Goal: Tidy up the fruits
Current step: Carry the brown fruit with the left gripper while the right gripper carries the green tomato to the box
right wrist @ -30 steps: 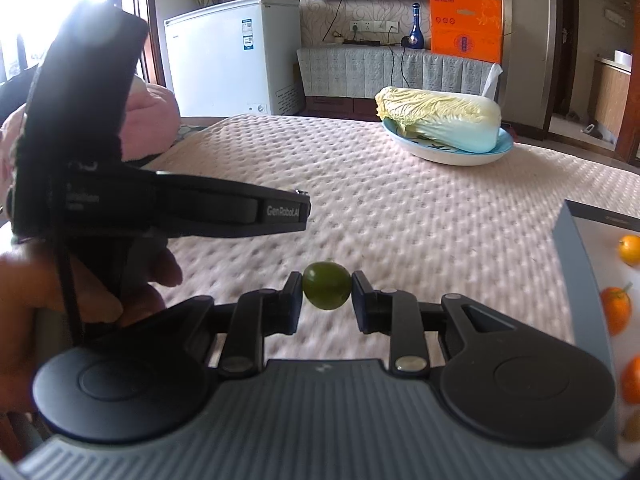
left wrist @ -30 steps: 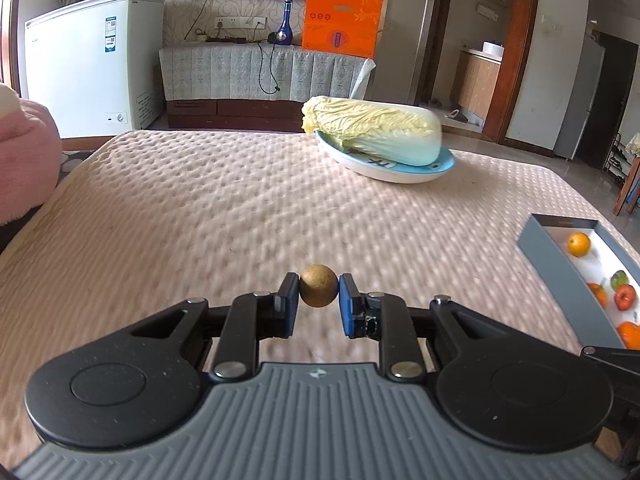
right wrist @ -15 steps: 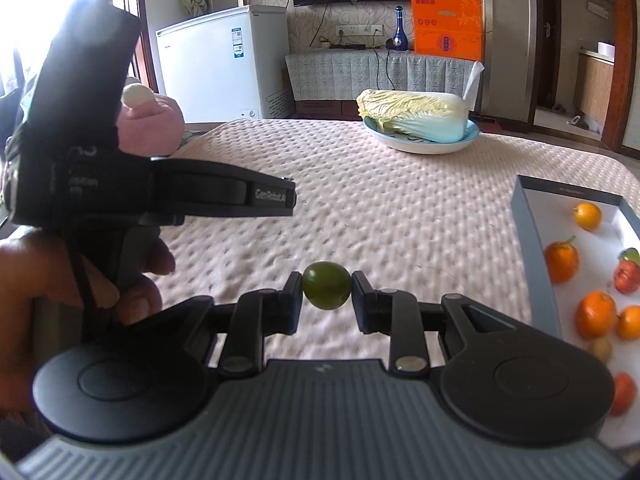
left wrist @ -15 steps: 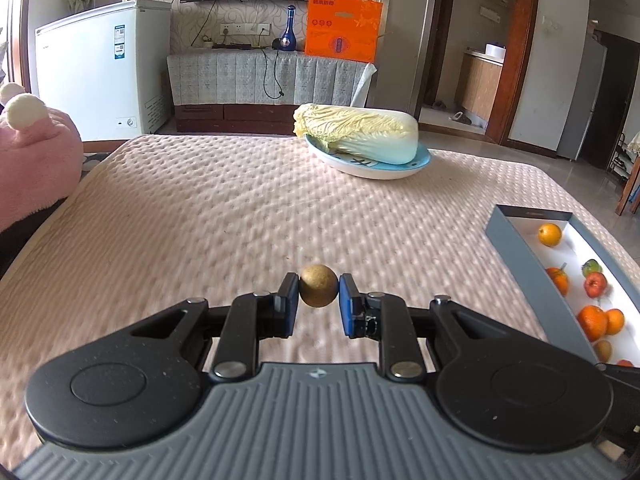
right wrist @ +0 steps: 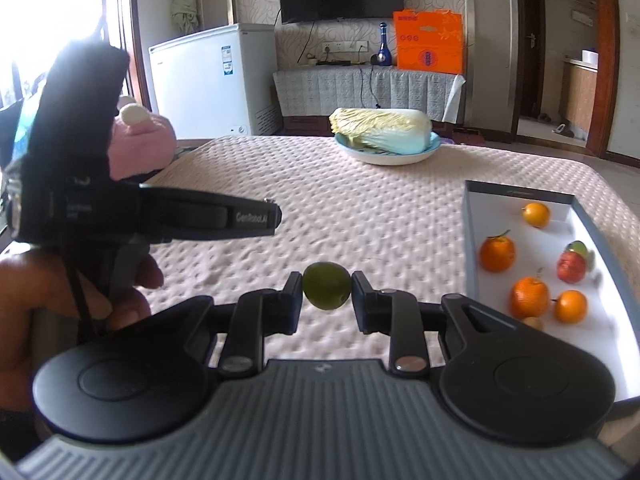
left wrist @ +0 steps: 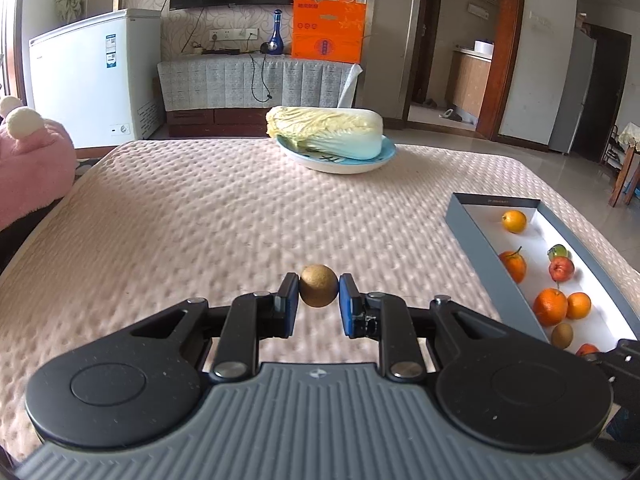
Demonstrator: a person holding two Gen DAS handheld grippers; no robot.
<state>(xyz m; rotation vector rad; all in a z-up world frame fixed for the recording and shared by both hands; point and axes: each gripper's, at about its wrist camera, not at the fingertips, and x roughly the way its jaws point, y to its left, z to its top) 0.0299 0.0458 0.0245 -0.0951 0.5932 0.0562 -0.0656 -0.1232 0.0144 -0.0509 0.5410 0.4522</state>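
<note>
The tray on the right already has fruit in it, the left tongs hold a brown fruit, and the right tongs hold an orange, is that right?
Not quite. The right tongs hold a green fruit, not an orange, as the right wrist view shows. The rest stands: the tray on the right already has fruit in it, and the left tongs hold a brown fruit.

Dimpled quilted cloth tablecover; glossy ceramic plate.
</note>
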